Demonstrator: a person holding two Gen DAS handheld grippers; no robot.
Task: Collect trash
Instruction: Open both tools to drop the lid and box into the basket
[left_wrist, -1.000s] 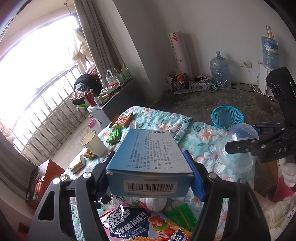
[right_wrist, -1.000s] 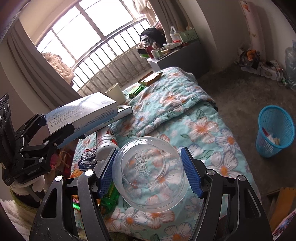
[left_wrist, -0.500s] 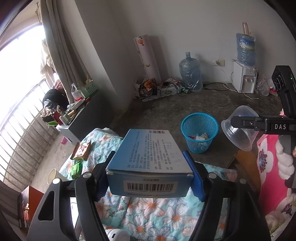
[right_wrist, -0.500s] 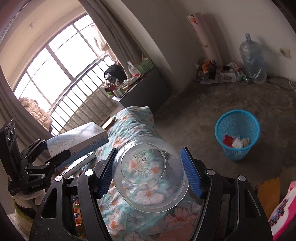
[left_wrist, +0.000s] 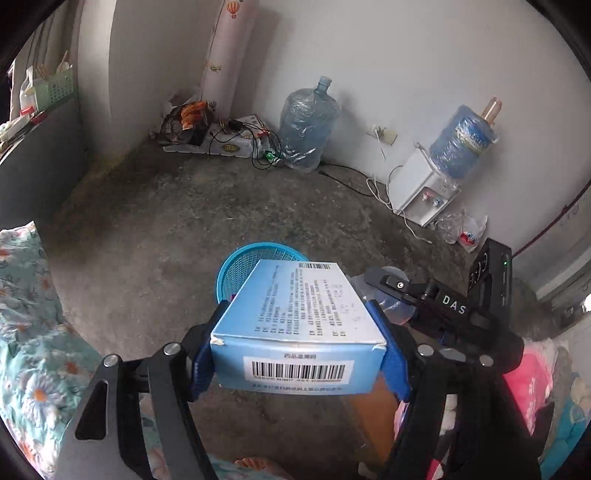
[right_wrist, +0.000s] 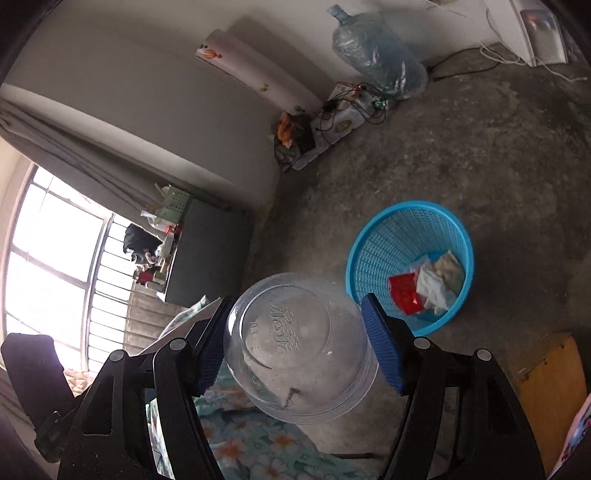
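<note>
Left wrist view: the left gripper (left_wrist: 297, 332), jaws just opening wider, cradles a blue box (left_wrist: 299, 325) between its pads, above the blue basket (left_wrist: 240, 266) at 12 o'clock.

Right wrist view: the right gripper (right_wrist: 295, 343) grips a clear plastic bowl (right_wrist: 299, 347); the basket (right_wrist: 410, 258), holding wrappers (right_wrist: 428, 284), sits at 2 o'clock.

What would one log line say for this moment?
left gripper: blue cardboard box between jaws, just opening | right gripper: grips clear plastic bowl | blue mesh basket: below, ahead
</note>
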